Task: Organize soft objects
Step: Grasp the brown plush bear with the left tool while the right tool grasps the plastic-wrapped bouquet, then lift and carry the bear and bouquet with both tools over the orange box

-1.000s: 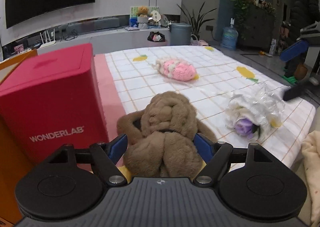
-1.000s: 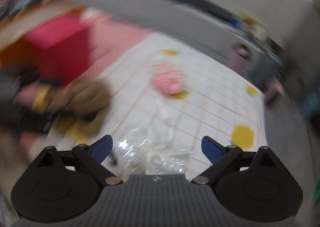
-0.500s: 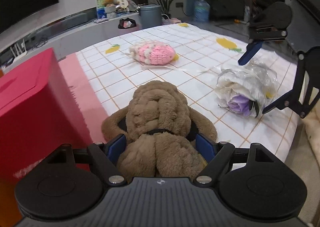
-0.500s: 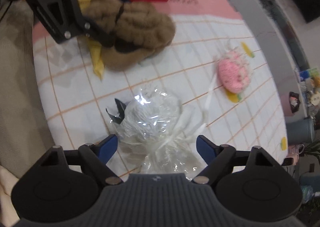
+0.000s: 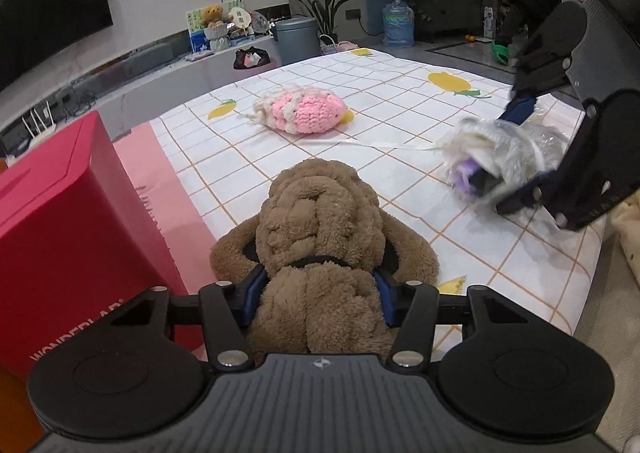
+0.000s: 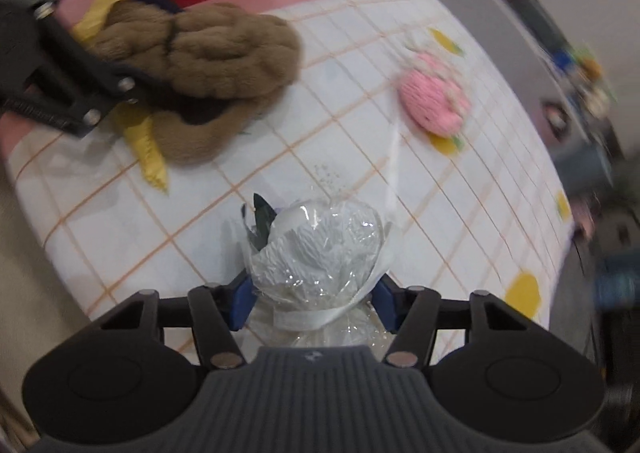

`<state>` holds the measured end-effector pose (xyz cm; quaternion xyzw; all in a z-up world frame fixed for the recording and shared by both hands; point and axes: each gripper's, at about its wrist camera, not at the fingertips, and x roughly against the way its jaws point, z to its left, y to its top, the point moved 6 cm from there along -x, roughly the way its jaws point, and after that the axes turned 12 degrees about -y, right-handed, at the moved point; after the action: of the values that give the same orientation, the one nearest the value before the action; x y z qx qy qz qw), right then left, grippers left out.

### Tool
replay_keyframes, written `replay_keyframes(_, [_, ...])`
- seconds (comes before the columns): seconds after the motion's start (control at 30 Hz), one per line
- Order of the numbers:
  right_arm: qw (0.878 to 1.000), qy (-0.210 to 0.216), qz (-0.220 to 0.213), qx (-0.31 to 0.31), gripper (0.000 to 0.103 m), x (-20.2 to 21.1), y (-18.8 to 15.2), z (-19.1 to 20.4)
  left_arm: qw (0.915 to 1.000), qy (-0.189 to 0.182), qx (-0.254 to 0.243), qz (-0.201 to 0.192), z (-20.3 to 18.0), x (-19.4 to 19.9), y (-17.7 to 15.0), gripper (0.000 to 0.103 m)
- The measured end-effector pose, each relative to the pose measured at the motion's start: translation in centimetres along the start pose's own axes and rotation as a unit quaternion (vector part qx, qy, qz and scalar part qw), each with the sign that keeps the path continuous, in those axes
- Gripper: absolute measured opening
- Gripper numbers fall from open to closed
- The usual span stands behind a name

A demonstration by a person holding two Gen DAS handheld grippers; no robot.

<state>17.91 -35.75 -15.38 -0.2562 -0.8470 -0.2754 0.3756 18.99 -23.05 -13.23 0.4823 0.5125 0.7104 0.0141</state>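
Observation:
My left gripper (image 5: 318, 299) is shut on a brown plush toy (image 5: 320, 237), which rests on the checked cloth (image 5: 400, 101); the toy also shows in the right wrist view (image 6: 208, 53). My right gripper (image 6: 314, 303) is shut on a cellophane-wrapped flower bundle (image 6: 320, 249) tied with a white ribbon; the left wrist view shows it at the right (image 5: 500, 157), slightly off the cloth. A pink crocheted toy (image 5: 302, 111) lies further back on the cloth, also seen in the right wrist view (image 6: 434, 99).
A red box (image 5: 60, 213) marked WONDERLAB stands at the left, close beside the plush toy. A yellow ribbon (image 6: 148, 149) lies by the plush toy. A grey bin (image 5: 298, 39), shelf clutter and a water jug (image 5: 398, 25) stand beyond the cloth.
My right gripper came down over the wrapped bundle and closed on it, lifting and tilting it. My left gripper closed tighter on the plush toy and stayed in place.

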Motion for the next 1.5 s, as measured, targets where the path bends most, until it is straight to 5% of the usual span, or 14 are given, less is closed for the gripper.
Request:
replay_keyframes(0.17, [0.984,-0.015,0.012,-0.175,0.054,2.0,-0.3,-2.7,0.9997,0.007,-0.021,-0.014,-0.5,0.6,0.7,0.056])
replay_keyframes(0.43, [0.970,-0.028,0.009,-0.242,0.054,5.2,-0.7,-5.8,0.9981,0.032,-0.013,-0.051,0.0,3.3,3.9,0.056])
replay_keyframes(0.63, [0.945,-0.012,0.021,-0.326,0.054,4.8,-1.0,-7.6,0.9982,0.054,0.018,-0.020,1.2,3.1,6.5,0.056])
replay_keyframes(0.83, [0.924,-0.056,0.039,-0.375,0.053,2.5,1.0,-10.5,0.9964,0.035,0.077,-0.005,3.9,1.6,10.1,0.056])
replay_keyframes(1.07, [0.894,-0.084,0.008,-0.440,0.053,2.0,7.5,-14.6,0.9837,0.078,0.161,-0.014,11.2,2.3,13.5,0.055])
replay_keyframes(1.37, [0.897,-0.098,-0.078,-0.424,0.053,6.4,21.1,-13.5,0.9590,0.197,0.199,-0.043,21.9,11.4,13.0,0.056])
replay_keyframes(1.5, [0.887,-0.087,-0.120,-0.437,0.053,10.4,26.8,-13.2,0.9490,0.229,0.212,-0.046,25.1,16.0,10.5,0.056])
